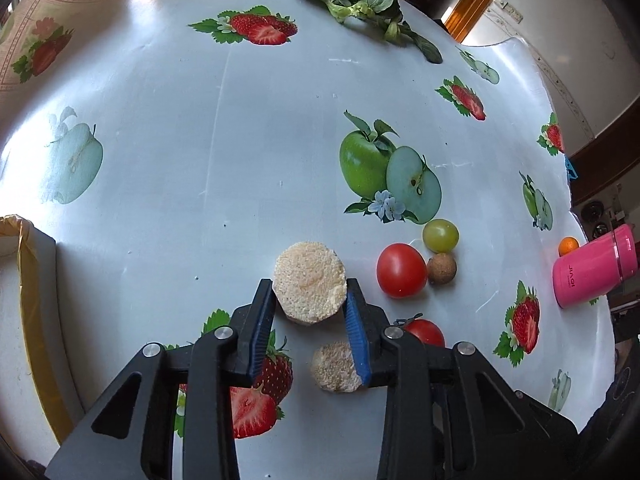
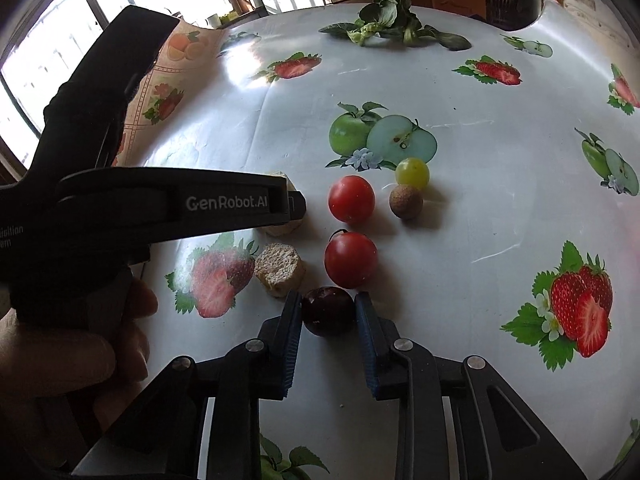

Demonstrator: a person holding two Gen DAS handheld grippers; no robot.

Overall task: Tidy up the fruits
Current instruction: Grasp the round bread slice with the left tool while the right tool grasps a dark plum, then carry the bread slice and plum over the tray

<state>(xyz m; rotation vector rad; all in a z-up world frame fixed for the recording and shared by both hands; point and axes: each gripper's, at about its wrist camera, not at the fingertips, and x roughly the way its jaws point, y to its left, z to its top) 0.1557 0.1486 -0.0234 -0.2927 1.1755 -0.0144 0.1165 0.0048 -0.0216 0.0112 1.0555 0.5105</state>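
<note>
At lower centre of each wrist view, the left gripper pinches a crumbly pale round piece that may break, while the right gripper pinches a dark round fruit that could roll free.

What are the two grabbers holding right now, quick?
Left gripper: closed on the pale round spongy piece.
Right gripper: closed on the dark red round fruit.

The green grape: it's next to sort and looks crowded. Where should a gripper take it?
Grip the green grape across its round middle, coming from above. The brown ball touches its near side, so set the fingers left and right, where the tablecloth is bare.
</note>
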